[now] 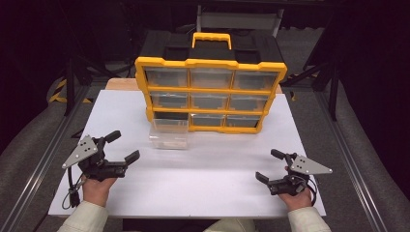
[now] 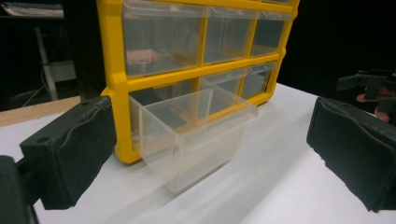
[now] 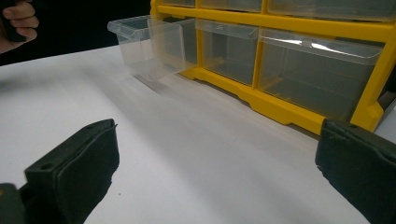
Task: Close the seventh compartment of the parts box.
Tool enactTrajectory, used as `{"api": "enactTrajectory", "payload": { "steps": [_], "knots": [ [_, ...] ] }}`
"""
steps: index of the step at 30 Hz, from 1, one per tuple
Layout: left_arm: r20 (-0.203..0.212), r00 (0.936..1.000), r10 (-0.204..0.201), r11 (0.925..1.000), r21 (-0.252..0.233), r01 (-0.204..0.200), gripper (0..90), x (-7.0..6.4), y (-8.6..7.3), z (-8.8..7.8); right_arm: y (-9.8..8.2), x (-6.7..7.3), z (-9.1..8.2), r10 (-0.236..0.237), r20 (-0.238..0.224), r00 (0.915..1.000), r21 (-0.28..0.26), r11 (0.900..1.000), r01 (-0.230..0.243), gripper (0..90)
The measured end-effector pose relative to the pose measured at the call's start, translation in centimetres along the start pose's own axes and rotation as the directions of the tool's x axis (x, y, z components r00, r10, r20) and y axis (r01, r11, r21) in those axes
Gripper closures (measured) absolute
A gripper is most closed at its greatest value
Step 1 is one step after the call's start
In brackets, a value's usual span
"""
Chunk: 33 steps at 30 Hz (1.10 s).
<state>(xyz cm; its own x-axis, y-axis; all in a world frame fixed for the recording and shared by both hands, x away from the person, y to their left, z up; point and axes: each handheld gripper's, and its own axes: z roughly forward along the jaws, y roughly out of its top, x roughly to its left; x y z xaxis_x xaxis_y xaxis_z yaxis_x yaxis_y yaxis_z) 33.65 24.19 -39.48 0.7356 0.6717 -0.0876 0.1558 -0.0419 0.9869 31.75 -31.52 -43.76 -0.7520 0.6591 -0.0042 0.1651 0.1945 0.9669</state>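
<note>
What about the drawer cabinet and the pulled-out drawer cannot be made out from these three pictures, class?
- Drawer cabinet back and sides: high view, turned away from the camera.
- Closed drawers' contents: high view, too small; gripper views, hazy plastic.
- Pulled-out drawer rear end: left gripper view, hidden in its slot.
- Top row: right gripper view, cut off by the upper edge.

Yellow-and-black plastic drawer cabinet (image 1: pixel 211 63): frame is smooth moulded plastic with a slight sheen; black top looks matt. Drawers are clear, glossy plastic, faintly hazy. The pulled-out clear plastic drawer (image 2: pixel 191 135) at the lower left has thin smooth walls catching soft highlights.

White flat counter (image 1: pixel 217 179): smooth, matt surface, weak diffuse reflections below the cabinet. A strip of bare light wood (image 1: pixel 121 83) shows at its far left edge.

Left gripper fingers (image 2: pixel 70 149): black matt pads, finely rough, foam- or rubber-like, edges slightly ragged. Right gripper fingers (image 3: pixel 74 172): same finish. Grey three-cornered plates (image 1: pixel 81 151): flat, dull, metal-looking.

Person's sleeves (image 1: pixel 92 217): pale cloth.
</note>
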Motion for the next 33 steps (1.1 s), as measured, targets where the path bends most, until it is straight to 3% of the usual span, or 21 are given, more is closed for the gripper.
{"api": "enactTrajectory", "payload": {
  "steps": [15,20,23,24,25,26,30,32,33],
  "knots": [
    [0.067,0.9978,0.003,1.0000,-0.009,-0.002,2.2,-1.3,1.2,2.9,-0.1,-0.1,0.0,0.012,-0.003,0.9999,-0.001,1.000,-0.012,0.3],
    [0.093,0.9955,0.016,0.9998,0.009,-0.017,3.4,-1.4,1.6,3.5,-0.1,-0.1,0.0,0.013,-0.004,0.9999,0.001,1.000,-0.013,0.3],
    [0.126,0.9917,0.025,0.9997,0.004,-0.025,15.8,-1.5,1.6,3.7,-0.1,-0.1,0.0,0.015,-0.008,0.9999,0.001,1.000,-0.015,0.3],
    [0.163,0.9864,0.018,0.9998,0.002,-0.019,24.3,-1.5,1.7,3.8,-0.1,-0.2,0.0,0.017,-0.010,0.9998,0.001,1.000,-0.017,0.3],
    [0.163,0.9864,0.018,0.9998,0.002,-0.019,32.7,-1.5,1.7,3.8,-0.1,-0.2,0.0,0.017,-0.010,0.9998,0.001,1.000,-0.017,0.3],
    [0.199,0.9797,0.026,0.9995,0.010,-0.029,43.0,-1.5,1.7,4.0,-0.1,-0.1,0.0,0.017,-0.010,0.9998,0.001,1.000,-0.017,0.3],
    [0.246,0.9686,0.037,0.9988,0.023,-0.044,75.4,-1.6,1.9,4.3,-0.1,-0.2,0.0,0.017,-0.011,0.9998,0.001,1.000,-0.017,0.3],
    [0.251,0.9672,0.041,0.9982,0.032,-0.050,84.9,-1.6,1.9,4.4,-0.1,-0.2,0.1,0.018,-0.013,0.9998,0.000,1.000,-0.018,0.3],
    [0.255,0.9662,0.040,0.9977,0.042,-0.053,84.9,-1.6,2.0,4.5,-0.1,-0.2,0.1,0.018,-0.014,0.9997,0.000,1.000,-0.018,0.3]
  ]
}}
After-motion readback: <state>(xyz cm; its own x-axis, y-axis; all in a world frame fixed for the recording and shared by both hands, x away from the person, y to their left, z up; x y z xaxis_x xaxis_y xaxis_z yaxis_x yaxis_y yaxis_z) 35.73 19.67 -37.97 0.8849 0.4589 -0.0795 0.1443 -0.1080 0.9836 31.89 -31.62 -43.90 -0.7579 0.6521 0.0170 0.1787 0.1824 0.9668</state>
